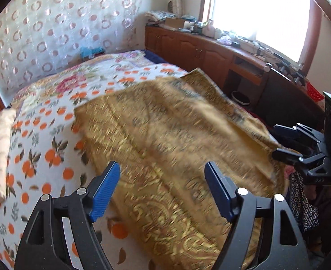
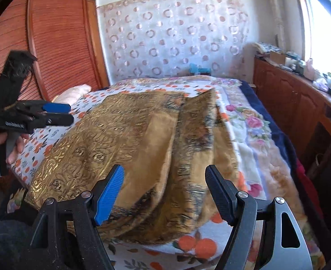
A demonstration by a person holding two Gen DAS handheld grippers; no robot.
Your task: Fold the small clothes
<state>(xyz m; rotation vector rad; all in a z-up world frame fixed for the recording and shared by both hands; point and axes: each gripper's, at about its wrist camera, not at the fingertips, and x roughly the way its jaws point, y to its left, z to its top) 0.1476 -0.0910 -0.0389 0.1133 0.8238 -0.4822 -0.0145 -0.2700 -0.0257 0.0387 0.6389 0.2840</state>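
1 gold cloth (image 2: 129,139) on bed (image 2: 251,135) (blurred); 2 grippers, jaws spread.

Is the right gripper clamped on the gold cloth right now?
No, the right gripper has its jaws spread wide with nothing between them, above the gold cloth lying on the bed.

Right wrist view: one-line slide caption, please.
Open right hand-held gripper poised over golden patterned cloth lying on the orange-print bedspread; left hand-held gripper alongside.

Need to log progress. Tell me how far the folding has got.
Done: the gold cloth lies on the bed, one side already lapped over along a crease. In hand: nothing; left tool and right tool are open above it. Left: the remaining folds.
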